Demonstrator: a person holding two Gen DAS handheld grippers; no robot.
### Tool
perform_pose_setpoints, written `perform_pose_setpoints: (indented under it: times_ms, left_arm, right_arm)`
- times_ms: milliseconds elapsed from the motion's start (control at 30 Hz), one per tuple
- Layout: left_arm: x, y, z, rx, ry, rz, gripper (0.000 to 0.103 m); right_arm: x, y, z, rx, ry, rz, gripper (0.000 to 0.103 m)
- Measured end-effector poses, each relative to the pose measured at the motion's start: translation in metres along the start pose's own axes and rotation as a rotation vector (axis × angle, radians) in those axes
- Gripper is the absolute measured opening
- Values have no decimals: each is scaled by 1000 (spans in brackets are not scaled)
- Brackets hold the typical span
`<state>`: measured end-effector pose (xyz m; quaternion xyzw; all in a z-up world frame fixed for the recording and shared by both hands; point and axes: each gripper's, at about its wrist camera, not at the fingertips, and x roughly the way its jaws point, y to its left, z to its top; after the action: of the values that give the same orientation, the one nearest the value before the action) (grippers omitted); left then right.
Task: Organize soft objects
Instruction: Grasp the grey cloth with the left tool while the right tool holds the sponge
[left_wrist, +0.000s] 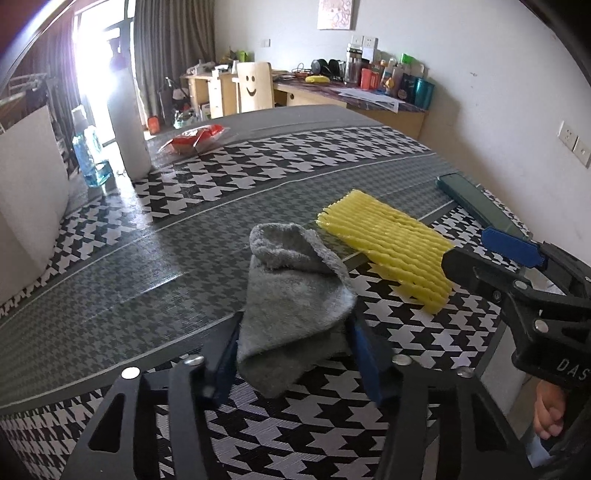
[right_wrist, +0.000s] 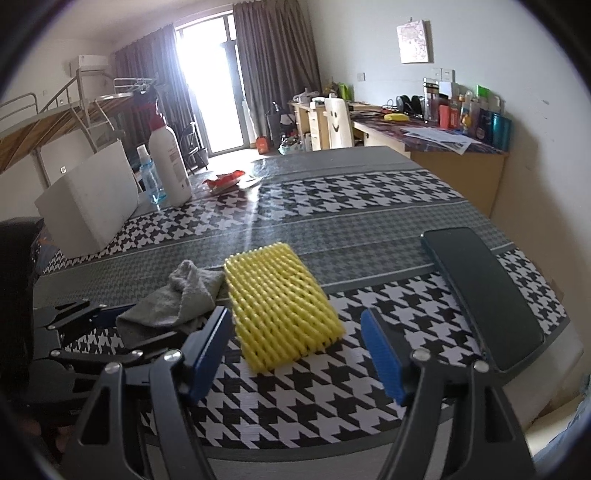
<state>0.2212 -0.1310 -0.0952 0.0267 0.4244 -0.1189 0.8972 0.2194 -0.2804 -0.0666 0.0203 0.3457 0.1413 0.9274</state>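
Your left gripper (left_wrist: 293, 354) is pinching the grey cloth (left_wrist: 295, 295) on the counter (left_wrist: 110, 266). Your right gripper (right_wrist: 295, 350) is spread wide, yellow foam net (right_wrist: 280, 299) lying just ahead.

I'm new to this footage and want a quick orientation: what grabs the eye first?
The bright yellow foam net lies flat mid-table on the houndstooth tablecloth. Just left of it, the crumpled grey cloth sits between the fingers of the left tool. The right tool hangs open just short of the net.
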Motion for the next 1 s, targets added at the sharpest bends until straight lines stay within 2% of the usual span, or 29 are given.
perform_pose_setpoints:
  times_ms: [167, 300, 567, 767, 900, 1000]
  left_arm:
    - [-1, 3, -1, -12, -8, -4, 28]
    - [-5, 5, 0, -19, -23, 8, 16]
    - [-19, 12, -2, -24, -52, 33, 15]
    - [-22, 14, -4, -26, -51, 38, 15]
    - [-24, 16, -5, -26, -51, 35, 15]
    - [-25, 21, -5, -45, -50, 45, 15]
  right_arm:
    - [4, 2, 0, -7, 7, 12, 76]
    - [8, 7, 0, -22, 19, 18, 76]
    - [20, 13, 2, -26, 42, 31, 76]
    - [29, 19, 2, -58, 63, -16, 76]
    - [35, 24, -1, -85, 90, -26, 61]
    - [36, 27, -3, -108, 91, -50, 60]
